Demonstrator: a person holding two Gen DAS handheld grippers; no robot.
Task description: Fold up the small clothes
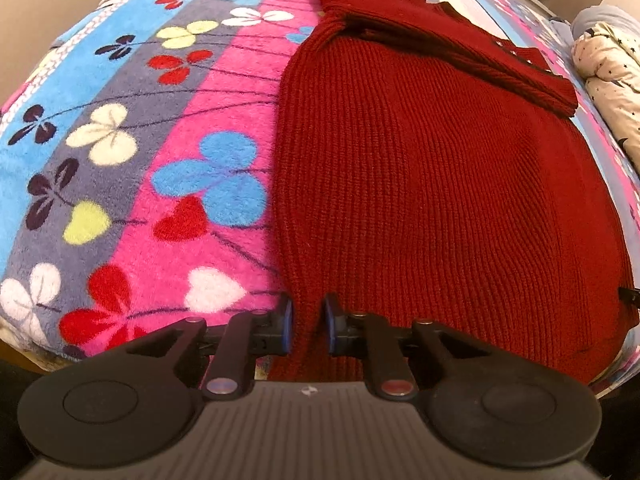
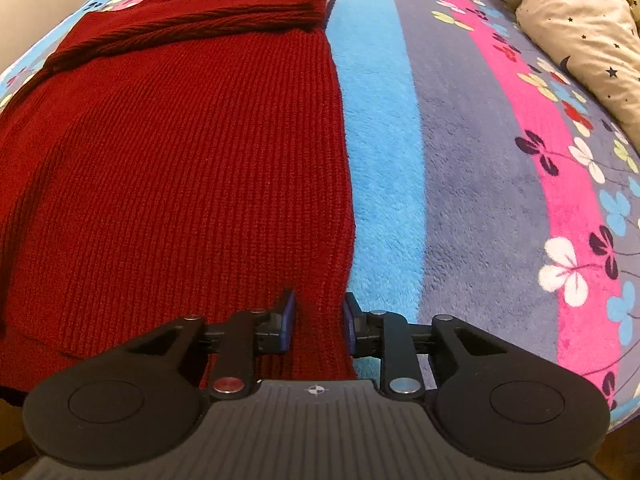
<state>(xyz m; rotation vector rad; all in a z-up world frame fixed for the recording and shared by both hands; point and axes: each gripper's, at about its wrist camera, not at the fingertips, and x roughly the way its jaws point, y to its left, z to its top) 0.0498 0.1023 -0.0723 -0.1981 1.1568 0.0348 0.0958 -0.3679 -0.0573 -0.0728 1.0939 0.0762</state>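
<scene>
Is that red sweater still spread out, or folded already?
Partly folded. The red sweater lies flat on the flowered blanket, its sleeve folded across the chest; the body is still full length.

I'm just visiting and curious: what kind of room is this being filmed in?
Most likely a bedroom. A red knit sweater lies on a fleecy flowered blanket that looks like it covers a bed, with a rumpled star-print quilt at the side.

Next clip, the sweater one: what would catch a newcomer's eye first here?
The dark red knit sweater dominates, spread flat with its sleeves folded across the top. Under it lies a loud fleece blanket with stripes and petal shapes. Each claw straddles a near bottom corner of the hem: the left claw at the left edge, the right claw at the right edge, knit between the pads.
</scene>
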